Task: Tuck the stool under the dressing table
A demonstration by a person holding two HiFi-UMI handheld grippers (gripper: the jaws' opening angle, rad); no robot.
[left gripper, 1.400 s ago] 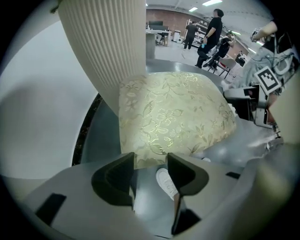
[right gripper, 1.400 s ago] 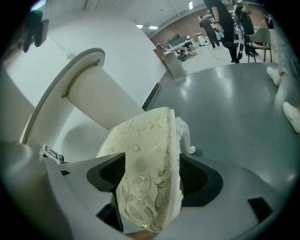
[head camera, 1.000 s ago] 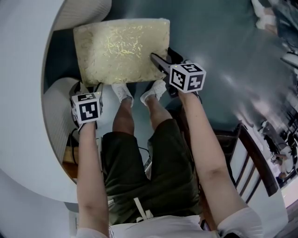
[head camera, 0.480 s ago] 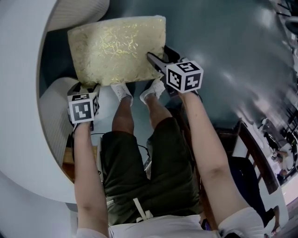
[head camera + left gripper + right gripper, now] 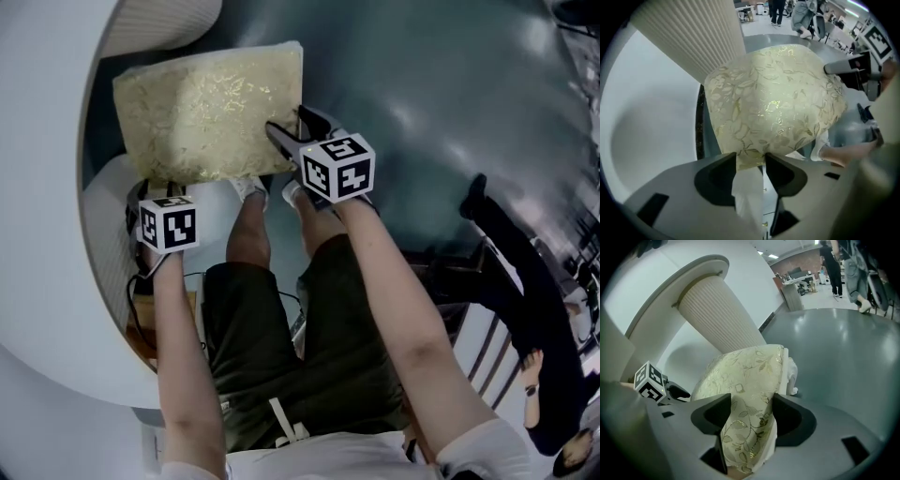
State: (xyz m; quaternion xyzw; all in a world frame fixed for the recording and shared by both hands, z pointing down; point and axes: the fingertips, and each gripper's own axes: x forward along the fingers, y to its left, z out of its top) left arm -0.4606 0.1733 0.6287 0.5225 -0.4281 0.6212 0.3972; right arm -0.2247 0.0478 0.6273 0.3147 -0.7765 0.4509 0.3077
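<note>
The stool has a cream cushion with a gold leaf pattern (image 5: 211, 112) and stands partly under the white curved dressing table (image 5: 47, 187), between its ribbed pedestals (image 5: 159, 23). My left gripper (image 5: 157, 187) points straight down at the cushion's near left corner. Its jaws are closing, and the corner's fabric (image 5: 750, 157) is pinched between them. My right gripper (image 5: 286, 124) is at the cushion's right edge. Its jaws are closing too, and the padded edge (image 5: 745, 404) fills the gap between them. The stool's legs are hidden.
The person's legs and white shoes (image 5: 248, 186) are just behind the stool's near edge. A dark wooden chair (image 5: 487, 281) and another person (image 5: 530, 309) are at the right. A second ribbed pedestal (image 5: 103, 234) and a cable are by the left gripper. Grey floor (image 5: 422, 84) lies to the right.
The cushion has shifted left and further under the table top, and the right gripper went with it. The left gripper has drawn slightly back.
</note>
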